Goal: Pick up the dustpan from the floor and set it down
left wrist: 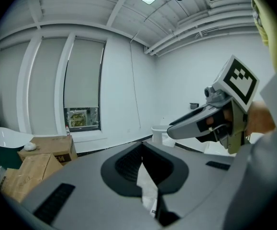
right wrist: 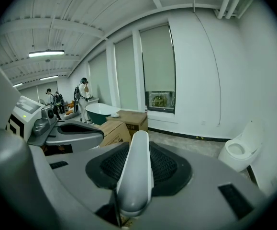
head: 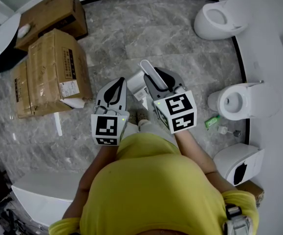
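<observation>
Now the right gripper (right wrist: 139,147) has its jaws clamped on the dustpan (head: 148,67) handle above the floor (head: 131,28), the left gripper (head: 116,82) closed and empty, so lower it steadily and land it flat.

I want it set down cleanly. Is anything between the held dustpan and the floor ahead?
Nothing visible. The right gripper grips the dustpan by its handle; the floor ahead is bare, with cardboard boxes off left and toilets off right.
</observation>
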The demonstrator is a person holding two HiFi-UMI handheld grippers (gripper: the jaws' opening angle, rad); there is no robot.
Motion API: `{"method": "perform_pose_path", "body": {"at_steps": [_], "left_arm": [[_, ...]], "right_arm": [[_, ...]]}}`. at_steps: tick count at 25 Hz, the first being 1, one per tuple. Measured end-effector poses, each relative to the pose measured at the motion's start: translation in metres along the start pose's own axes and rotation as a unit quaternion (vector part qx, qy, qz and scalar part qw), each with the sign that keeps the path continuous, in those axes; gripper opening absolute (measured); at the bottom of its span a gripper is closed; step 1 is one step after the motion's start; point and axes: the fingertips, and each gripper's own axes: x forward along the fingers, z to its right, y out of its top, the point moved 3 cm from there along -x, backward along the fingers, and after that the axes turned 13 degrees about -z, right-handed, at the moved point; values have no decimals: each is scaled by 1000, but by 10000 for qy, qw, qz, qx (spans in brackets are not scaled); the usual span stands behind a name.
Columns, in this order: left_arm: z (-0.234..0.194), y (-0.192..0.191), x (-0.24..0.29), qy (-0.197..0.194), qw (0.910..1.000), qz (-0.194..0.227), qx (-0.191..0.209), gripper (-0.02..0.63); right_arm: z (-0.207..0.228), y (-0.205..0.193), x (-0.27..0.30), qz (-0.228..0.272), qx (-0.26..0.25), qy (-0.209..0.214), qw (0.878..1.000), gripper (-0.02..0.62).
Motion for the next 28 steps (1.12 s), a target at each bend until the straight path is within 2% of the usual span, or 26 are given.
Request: {"method": "perform_pose_path", "body": {"at_steps": [14, 28], "left_arm": [[-3, -3, 8, -93, 9999, -76, 11, 0], [-17, -10, 19, -72, 9996, -266, -68, 0]], "right_arm": [[6, -11, 14, -147, 127, -56, 9998, 141], [21, -37, 74, -463, 325, -194, 9982, 141]]}}
